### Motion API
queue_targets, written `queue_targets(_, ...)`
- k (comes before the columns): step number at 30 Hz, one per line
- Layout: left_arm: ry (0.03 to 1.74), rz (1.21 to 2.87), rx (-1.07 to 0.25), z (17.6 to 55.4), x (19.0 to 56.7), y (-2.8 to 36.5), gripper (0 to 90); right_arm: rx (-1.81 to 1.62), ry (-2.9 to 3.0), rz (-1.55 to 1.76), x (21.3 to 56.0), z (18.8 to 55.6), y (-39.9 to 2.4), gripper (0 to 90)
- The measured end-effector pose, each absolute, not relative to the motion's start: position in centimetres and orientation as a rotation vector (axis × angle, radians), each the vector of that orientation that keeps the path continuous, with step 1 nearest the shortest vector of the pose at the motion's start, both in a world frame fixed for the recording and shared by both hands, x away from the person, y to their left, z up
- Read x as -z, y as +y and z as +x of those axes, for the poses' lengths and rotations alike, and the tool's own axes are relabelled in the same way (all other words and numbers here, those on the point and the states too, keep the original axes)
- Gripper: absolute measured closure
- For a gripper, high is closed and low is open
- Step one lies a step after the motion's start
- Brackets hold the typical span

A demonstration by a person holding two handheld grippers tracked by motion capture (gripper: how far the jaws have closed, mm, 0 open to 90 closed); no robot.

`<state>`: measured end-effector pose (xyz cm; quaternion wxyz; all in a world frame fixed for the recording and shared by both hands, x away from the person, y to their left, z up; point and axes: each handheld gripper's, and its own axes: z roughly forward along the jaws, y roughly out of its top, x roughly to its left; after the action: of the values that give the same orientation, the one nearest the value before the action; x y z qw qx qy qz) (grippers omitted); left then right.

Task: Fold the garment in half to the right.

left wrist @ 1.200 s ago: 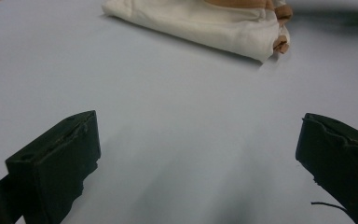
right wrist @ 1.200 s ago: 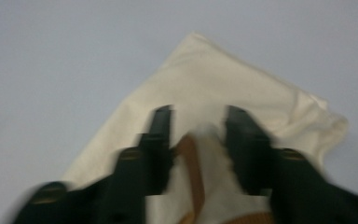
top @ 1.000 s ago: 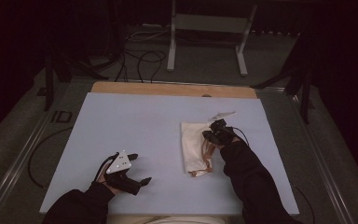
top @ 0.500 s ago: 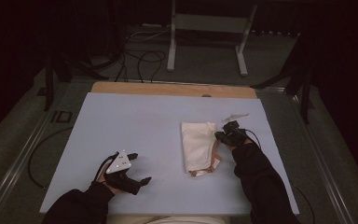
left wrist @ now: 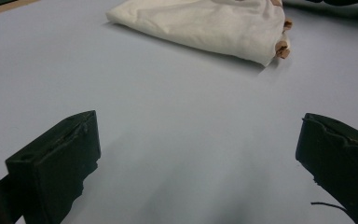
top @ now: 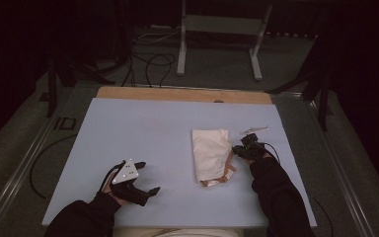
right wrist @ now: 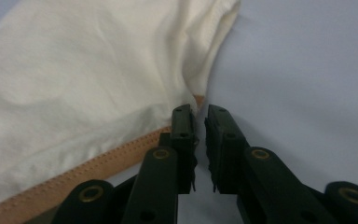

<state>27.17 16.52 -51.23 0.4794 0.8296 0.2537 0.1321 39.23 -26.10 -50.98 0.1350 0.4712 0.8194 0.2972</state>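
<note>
A cream cloth with a tan hem lies folded right of the table's middle. It also appears far off in the left gripper view and close up in the right gripper view. My right gripper sits at the cloth's right edge. Its jaws stand a narrow slit apart, the tips just touching the hem, and nothing is pinched between them. My left gripper rests on the table at the front left, well away from the cloth. It is wide open over bare table.
The pale blue table top has a wooden strip along its far edge. Beyond it are a metal stand and cables on the floor. A cable trails off the table's left side.
My right gripper has moved right and toward me, from over the cloth to its right edge. The cloth has settled flat. The left gripper has not moved.
</note>
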Motion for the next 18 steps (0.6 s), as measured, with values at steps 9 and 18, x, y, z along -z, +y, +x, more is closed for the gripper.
queue_targets(9, 0.619, 2.027, -0.326, 27.2, 51.2, 16.5, 0.6, -0.883, 2.327, 1.379, 49.9, 39.7, -26.8, 77.5)
queue_targets(18, 0.616, 2.023, -0.331, 27.3, 51.1, 16.6, 0.6, -0.976, 2.287, 1.390, 47.8, 42.0, -25.9, 65.8)
